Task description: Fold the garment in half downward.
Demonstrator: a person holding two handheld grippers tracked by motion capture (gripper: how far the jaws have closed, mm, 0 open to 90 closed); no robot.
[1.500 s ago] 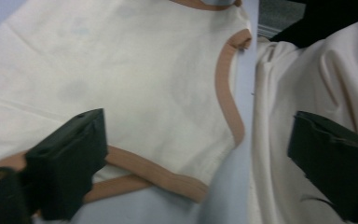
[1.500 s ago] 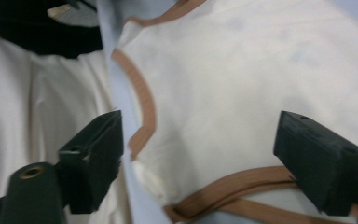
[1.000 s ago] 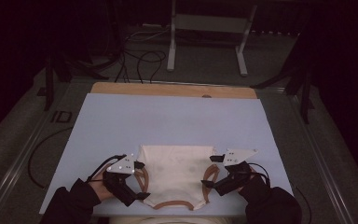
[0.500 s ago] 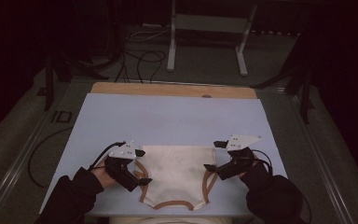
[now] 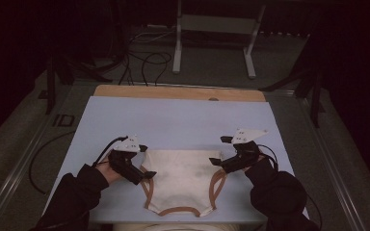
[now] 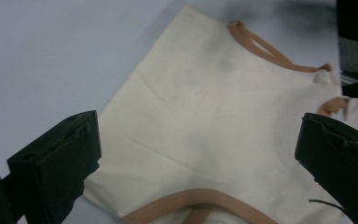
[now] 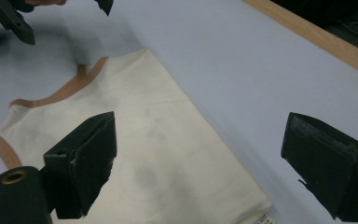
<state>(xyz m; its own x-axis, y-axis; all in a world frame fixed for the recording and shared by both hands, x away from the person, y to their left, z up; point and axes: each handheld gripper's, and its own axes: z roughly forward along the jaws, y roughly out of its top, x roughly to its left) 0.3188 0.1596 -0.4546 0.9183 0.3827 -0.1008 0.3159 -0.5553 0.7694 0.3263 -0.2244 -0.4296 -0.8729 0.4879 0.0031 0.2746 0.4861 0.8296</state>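
Done: cream garment (image 5: 180, 180) lies folded flat, lower centre.
Left gripper (image 5: 147, 174): jaws spread, empty.
Right gripper (image 5: 215, 161): jaws spread, empty.
Left: probably further folds.

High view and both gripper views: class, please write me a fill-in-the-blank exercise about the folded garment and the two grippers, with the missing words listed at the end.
1. The cream garment lies on a light ____ mat.
2. Its edges are trimmed with a ____ band.
3. The left gripper and the right gripper both have their fingers ____.
4. The far edge of the table beyond the mat is made of ____.

Missing words: blue; brown; open; wood
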